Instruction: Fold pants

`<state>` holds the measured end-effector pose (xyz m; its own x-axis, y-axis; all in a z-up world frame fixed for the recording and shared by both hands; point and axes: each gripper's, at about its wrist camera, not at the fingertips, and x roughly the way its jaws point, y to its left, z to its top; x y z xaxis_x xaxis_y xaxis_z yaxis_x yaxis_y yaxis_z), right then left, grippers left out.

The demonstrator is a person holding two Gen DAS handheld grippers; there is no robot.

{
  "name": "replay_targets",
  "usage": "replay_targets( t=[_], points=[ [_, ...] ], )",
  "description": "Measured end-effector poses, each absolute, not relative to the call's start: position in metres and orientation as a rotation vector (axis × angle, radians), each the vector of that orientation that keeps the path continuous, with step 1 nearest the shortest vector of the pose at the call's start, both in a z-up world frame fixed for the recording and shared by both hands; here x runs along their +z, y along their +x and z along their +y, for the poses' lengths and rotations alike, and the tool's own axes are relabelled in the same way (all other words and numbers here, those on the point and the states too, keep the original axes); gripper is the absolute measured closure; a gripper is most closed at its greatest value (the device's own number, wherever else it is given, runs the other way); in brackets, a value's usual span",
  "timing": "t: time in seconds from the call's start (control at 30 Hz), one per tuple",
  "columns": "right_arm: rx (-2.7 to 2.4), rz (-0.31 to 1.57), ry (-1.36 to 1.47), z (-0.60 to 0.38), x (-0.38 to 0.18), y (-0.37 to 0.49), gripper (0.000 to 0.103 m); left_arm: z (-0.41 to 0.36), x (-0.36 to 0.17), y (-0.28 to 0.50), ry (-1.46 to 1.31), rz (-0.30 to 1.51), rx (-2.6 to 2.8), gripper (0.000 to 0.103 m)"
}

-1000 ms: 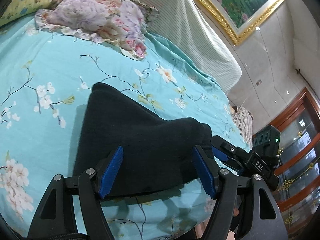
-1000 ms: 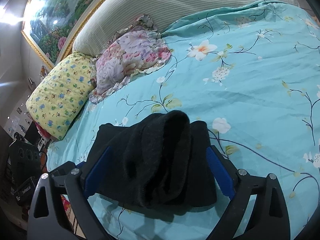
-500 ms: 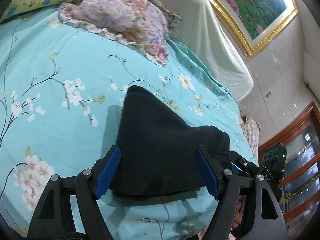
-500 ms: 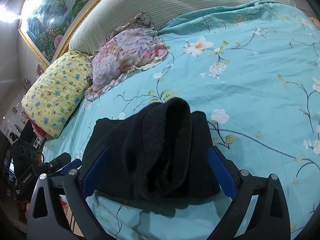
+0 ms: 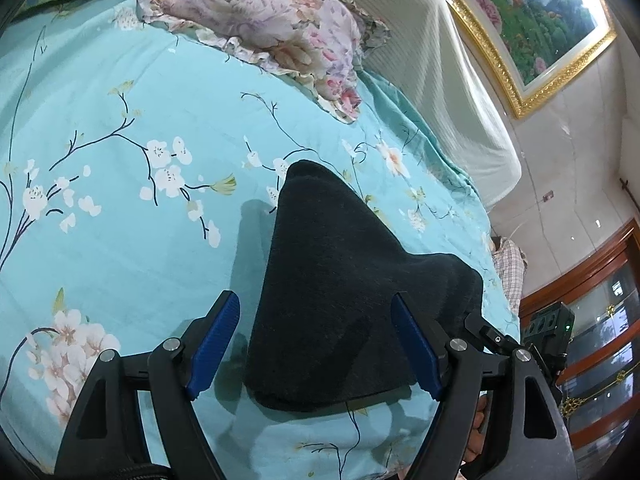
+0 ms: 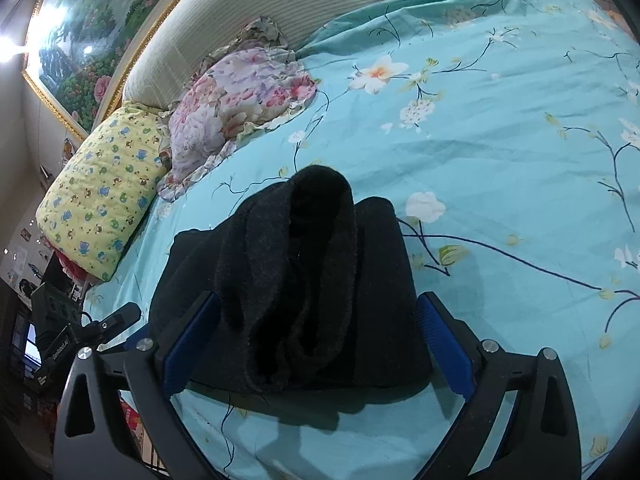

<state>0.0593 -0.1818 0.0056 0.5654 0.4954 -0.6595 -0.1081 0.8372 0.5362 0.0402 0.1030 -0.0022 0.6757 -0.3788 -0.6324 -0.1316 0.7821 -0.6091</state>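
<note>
The black pants (image 5: 340, 300) lie as a folded bundle on the bed's teal floral sheet (image 5: 120, 200), near its foot edge, apparently set down as a finished stack. The left gripper (image 5: 316, 344) has just been opening; its fingers stand wide astride the bundle, clear of the cloth. The right gripper (image 6: 320, 344) is likewise spread, gripping nothing. In the left view the bundle's long axis runs 6 to 12 o'clock, tapering toward the floral pillow (image 5: 272, 32).
</note>
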Motion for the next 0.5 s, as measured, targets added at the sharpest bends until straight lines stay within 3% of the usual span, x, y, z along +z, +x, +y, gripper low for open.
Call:
replay_targets(
  t=[0.5],
  points=[
    [0.36,0.963,0.51,-0.184,-0.013,0.068,0.005,0.096,-0.015,0.065,-0.65,0.902,-0.137,0.023]
  ],
)
